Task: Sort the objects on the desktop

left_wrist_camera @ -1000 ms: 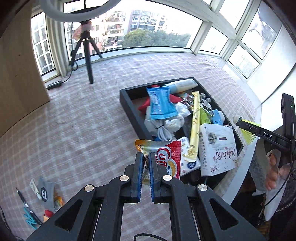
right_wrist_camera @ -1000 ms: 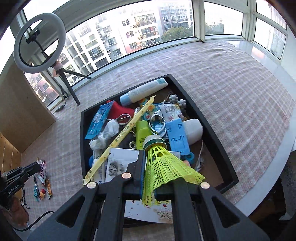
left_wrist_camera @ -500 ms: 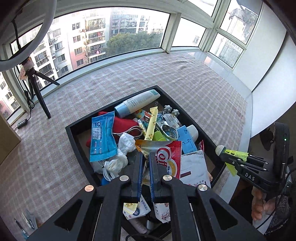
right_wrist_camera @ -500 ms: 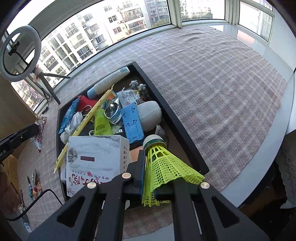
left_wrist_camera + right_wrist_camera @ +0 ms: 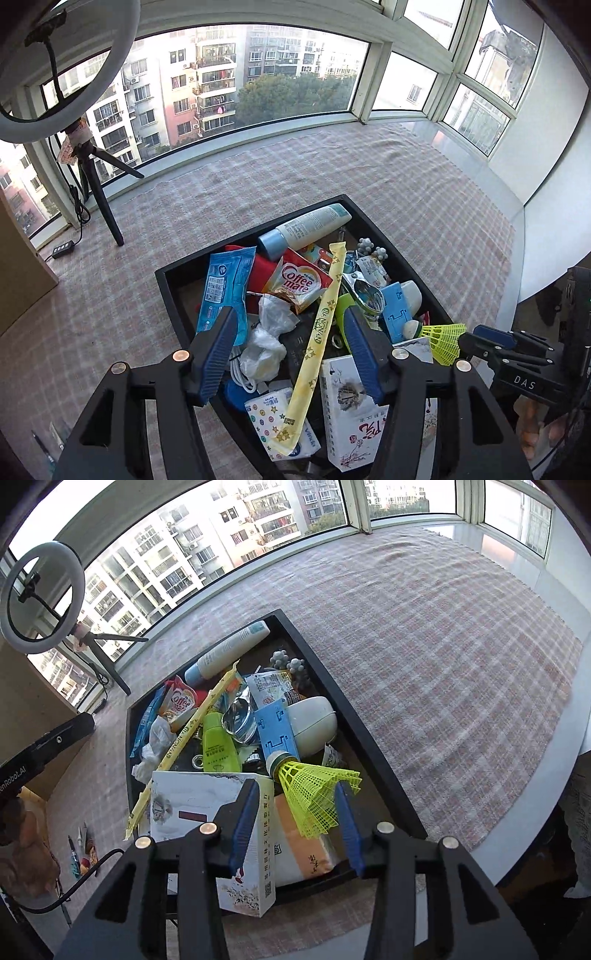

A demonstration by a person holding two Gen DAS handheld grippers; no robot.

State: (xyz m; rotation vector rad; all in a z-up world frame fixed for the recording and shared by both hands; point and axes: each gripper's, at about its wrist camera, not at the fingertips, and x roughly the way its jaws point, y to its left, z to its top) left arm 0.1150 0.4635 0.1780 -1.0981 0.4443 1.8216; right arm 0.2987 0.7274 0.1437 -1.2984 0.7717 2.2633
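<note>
The black tray on the checked cloth is full of small objects. My left gripper hangs over its middle with the jaws opening and no object in their grip. The red Coffee mate sachet lies in the tray beyond them. My right gripper is over the tray's near right corner, jaws opening too. The yellow-green shuttlecock lies tilted between its fingers, cork end pointing away, and the pads do not press on it.
A white printed box, a long yellow stick pack, a blue wipes pack, a lotion tube and a green bottle crowd the tray. A ring light tripod stands far left. Pens lie on the cloth.
Both grippers were shut and now stand open. The Coffee mate sachet has left the left gripper and lies in the tray. The shuttlecock has come loose and tipped over between the right fingers.
</note>
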